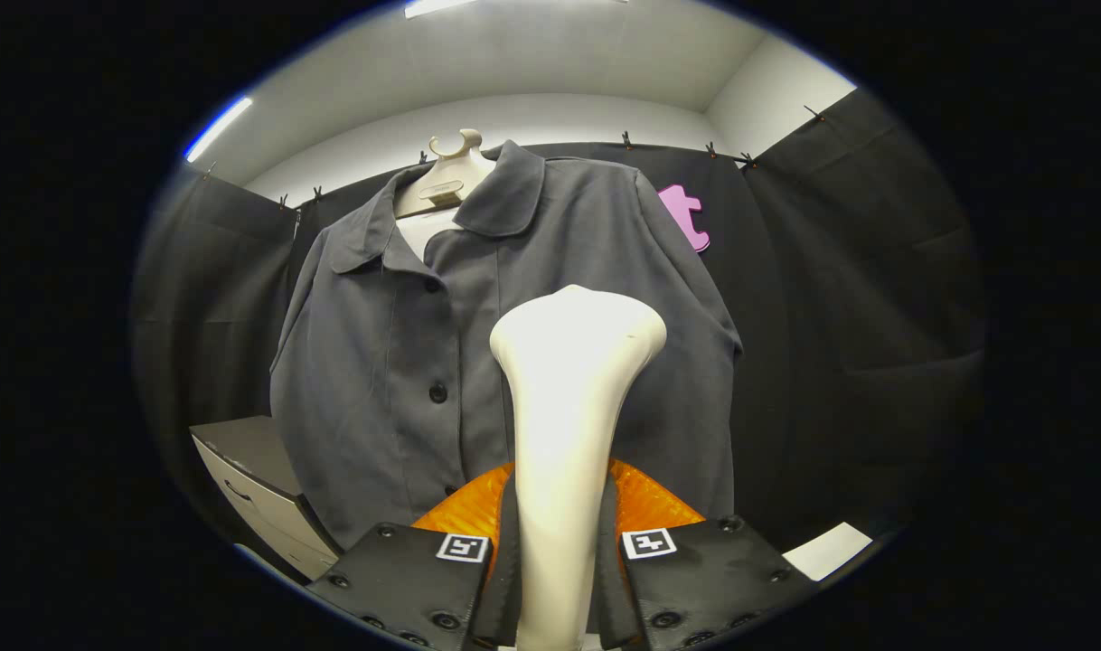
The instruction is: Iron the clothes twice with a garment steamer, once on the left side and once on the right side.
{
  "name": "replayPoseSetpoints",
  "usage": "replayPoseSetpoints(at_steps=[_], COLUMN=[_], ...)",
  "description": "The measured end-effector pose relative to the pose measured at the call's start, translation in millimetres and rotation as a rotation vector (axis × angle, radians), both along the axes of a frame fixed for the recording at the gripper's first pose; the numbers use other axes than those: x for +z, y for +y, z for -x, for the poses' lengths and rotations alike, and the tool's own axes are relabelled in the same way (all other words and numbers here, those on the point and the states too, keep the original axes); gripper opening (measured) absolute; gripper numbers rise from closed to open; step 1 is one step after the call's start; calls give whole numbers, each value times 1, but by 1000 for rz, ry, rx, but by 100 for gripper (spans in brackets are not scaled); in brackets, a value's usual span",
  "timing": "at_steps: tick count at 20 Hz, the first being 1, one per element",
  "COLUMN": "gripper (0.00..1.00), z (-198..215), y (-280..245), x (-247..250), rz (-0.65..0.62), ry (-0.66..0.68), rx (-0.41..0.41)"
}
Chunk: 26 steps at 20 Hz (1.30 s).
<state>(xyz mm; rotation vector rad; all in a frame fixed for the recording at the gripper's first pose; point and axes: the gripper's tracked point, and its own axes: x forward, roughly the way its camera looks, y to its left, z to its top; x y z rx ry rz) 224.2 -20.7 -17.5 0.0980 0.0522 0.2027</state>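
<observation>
A grey button-up shirt (406,362) hangs on a pale hanger (446,172) in front of the black cloth wall. The cream garment steamer (569,407) stands upright between my fingers, its wide head up against the shirt's right half, beside the button placket. My gripper (558,547) is shut on the steamer's handle, both fingers pressing its sides. Whether the head touches the cloth I cannot tell.
A pale cabinet with drawers (252,488) stands low to the left of the shirt. A white surface corner (835,550) shows low at the right. Black cloth walls close in on both sides, with a white ceiling above.
</observation>
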Motion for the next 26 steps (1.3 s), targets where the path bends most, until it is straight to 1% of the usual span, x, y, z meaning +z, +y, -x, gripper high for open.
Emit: replayPoseSetpoints(at_steps=[5, 11, 26], gripper=[40, 40, 40], z=[16, 37, 93], y=[-1, -1, -14], x=[-26, -72, -173], rz=[-11, 1, -40], ry=[43, 123, 313], rx=[-5, -10, -35])
